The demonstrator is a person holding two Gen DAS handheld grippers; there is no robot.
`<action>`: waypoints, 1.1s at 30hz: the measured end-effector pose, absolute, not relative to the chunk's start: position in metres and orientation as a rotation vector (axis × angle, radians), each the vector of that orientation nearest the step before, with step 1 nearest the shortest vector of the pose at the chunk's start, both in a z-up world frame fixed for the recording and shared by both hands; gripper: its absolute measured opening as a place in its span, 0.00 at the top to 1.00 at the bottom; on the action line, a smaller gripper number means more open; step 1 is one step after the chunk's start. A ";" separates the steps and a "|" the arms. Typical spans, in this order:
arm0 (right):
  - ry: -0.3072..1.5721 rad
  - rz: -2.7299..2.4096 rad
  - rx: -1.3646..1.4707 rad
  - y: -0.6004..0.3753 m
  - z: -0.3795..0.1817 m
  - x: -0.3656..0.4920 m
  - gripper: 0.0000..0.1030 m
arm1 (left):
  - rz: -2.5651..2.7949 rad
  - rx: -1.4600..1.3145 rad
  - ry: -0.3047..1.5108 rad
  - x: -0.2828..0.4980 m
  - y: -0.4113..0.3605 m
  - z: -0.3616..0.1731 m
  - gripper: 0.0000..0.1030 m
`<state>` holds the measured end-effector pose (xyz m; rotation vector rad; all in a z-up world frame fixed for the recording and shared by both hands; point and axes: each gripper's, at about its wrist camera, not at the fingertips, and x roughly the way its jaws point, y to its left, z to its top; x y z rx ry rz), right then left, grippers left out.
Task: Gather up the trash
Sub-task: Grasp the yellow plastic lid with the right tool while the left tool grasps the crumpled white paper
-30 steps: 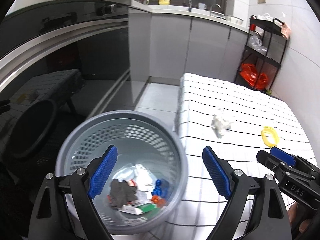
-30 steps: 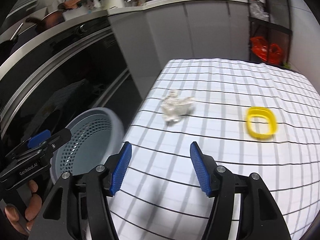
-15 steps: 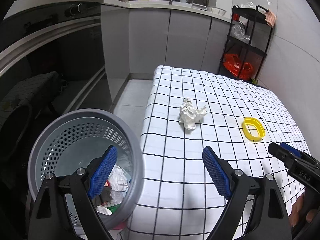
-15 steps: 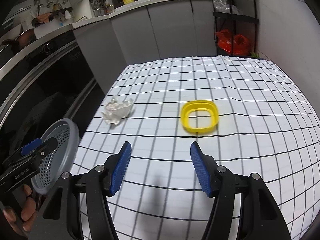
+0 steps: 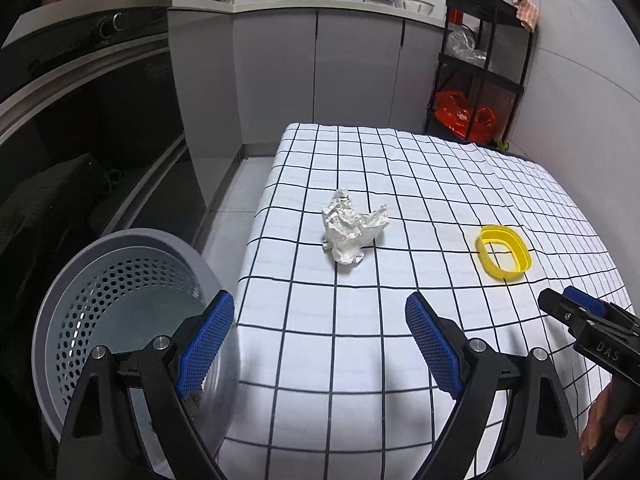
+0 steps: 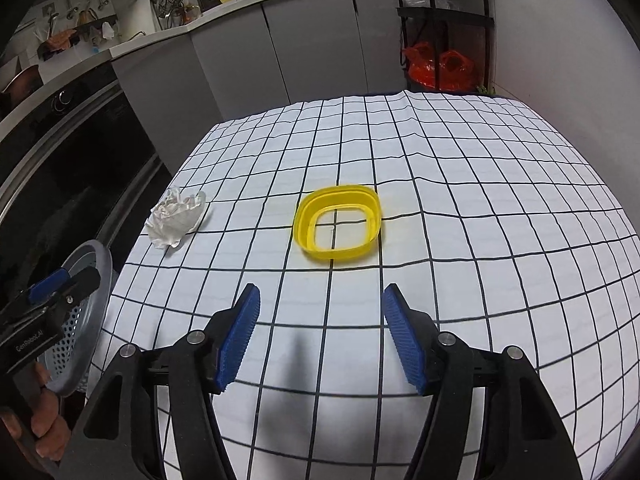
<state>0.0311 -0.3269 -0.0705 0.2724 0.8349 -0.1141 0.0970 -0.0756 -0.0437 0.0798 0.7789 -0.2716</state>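
I have 2 pieces of trash left on the checked tablecloth [image 5: 360, 340]: a crumpled paper wad [image 5: 352, 228] near the cloth's left edge and a yellow plastic ring [image 6: 337, 223] further right, well apart from each other. The grey perforated bin [image 5: 120, 320] stands on the floor just beside the table's left edge, below its top.

My left gripper [image 5: 316, 344] stands wide with nothing between its blue pads, short of the paper. My right gripper [image 6: 320, 340] is opening, also bare, lined up with the ring ahead of it and not yet touching.

I expect the paper to be very light and soft; it should crush under the pads, so I would close across its bulky middle, not on the loose flap. The ring looks stiff, thin-walled and probably slick (smooth plastic lying flat on cloth), so I would put 1 pad inside the opening and 1 outside and pinch a single wall, taking care not to snag the cloth.

Nothing lies between either gripper and its target. Beyond the table are grey cabinets [image 5: 352, 68], a black rack [image 5: 480, 64] with red bags, and a dark oven front [image 5: 80, 120] at the left, all out of my path. The main risk is my 2 grippers crowding each other on the way to the bin.
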 end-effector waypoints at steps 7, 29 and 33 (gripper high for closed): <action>0.865 -0.116 0.264 -0.332 -0.084 0.053 0.39 | -0.246 0.101 0.810 0.126 -0.088 -0.058 0.16; 0.915 -0.163 0.312 -0.341 -0.106 0.106 0.27 | -0.258 0.137 0.869 0.181 -0.110 -0.086 0.16; 0.916 -0.176 0.304 -0.339 -0.106 0.111 0.27 | -0.263 0.128 0.873 0.188 -0.112 -0.087 0.16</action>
